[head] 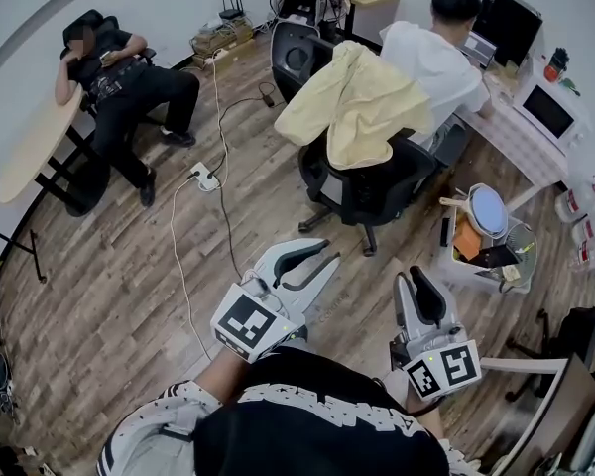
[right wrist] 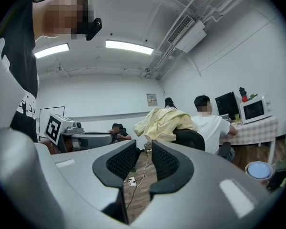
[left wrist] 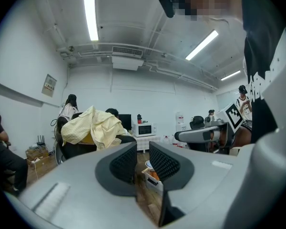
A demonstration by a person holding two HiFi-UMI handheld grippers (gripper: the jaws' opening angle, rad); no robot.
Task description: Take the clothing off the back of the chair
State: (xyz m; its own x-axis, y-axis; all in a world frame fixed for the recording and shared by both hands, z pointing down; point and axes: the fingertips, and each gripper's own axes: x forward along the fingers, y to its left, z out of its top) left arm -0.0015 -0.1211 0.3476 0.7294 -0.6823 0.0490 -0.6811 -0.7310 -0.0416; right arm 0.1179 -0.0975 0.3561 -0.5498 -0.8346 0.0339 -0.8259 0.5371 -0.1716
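Wood floor (head: 129, 266); chair back (head: 377, 186) largely hidden beneath yellow clothing (head: 352, 102)

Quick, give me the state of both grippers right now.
Left gripper: open, jaws a little apart, nothing between them.
Right gripper: open, jaws a little apart, nothing between them.

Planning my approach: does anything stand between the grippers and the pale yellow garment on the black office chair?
Nothing visible does. Bare wooden floor separates the left gripper and right gripper from the pale yellow garment on the black office chair. A white power strip lies aside, left.
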